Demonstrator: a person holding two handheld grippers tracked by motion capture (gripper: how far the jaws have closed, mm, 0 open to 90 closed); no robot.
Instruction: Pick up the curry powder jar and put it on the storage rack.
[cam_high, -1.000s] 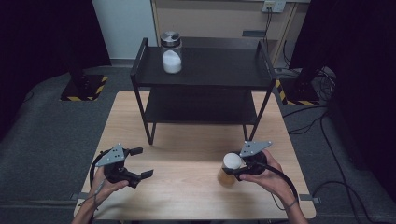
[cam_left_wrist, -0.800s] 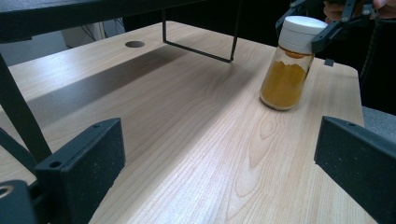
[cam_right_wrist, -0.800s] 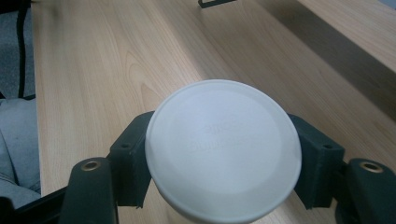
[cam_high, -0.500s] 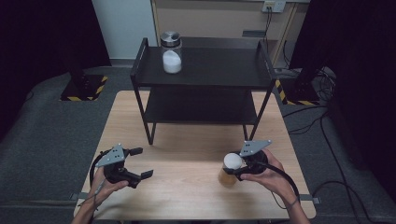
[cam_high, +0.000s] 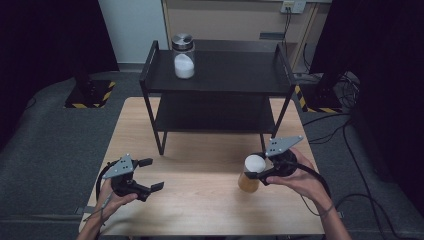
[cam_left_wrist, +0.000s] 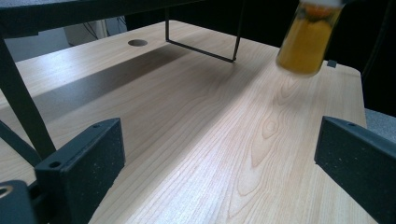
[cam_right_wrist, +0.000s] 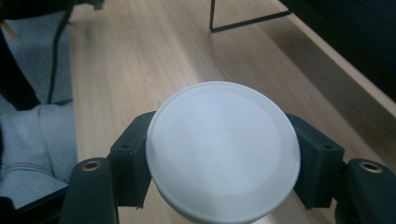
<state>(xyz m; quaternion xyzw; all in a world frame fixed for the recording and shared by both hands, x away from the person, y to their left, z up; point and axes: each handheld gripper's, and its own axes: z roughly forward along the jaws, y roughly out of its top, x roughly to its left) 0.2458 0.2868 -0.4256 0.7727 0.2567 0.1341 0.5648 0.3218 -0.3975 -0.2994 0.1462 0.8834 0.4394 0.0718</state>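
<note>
A pale wooden table (cam_high: 200, 190) lies under my grippers, with a black metal shelf (cam_high: 220, 75) beyond them and dark surroundings. My right gripper (cam_high: 261, 170) is clenched on a round amber jar (cam_high: 248, 181) with a smooth white lid (cam_right_wrist: 223, 149), clear of the wood. My left gripper (cam_high: 150, 175) hovers released, well apart from the jar.

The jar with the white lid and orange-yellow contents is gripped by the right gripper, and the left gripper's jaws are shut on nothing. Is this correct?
One detail is wrong: the left gripper is not shut. Its jaws stand wide open over the wooden table, as the left gripper view shows. The rest holds: the right gripper grips the jar with the white lid and orange-yellow contents.
</note>
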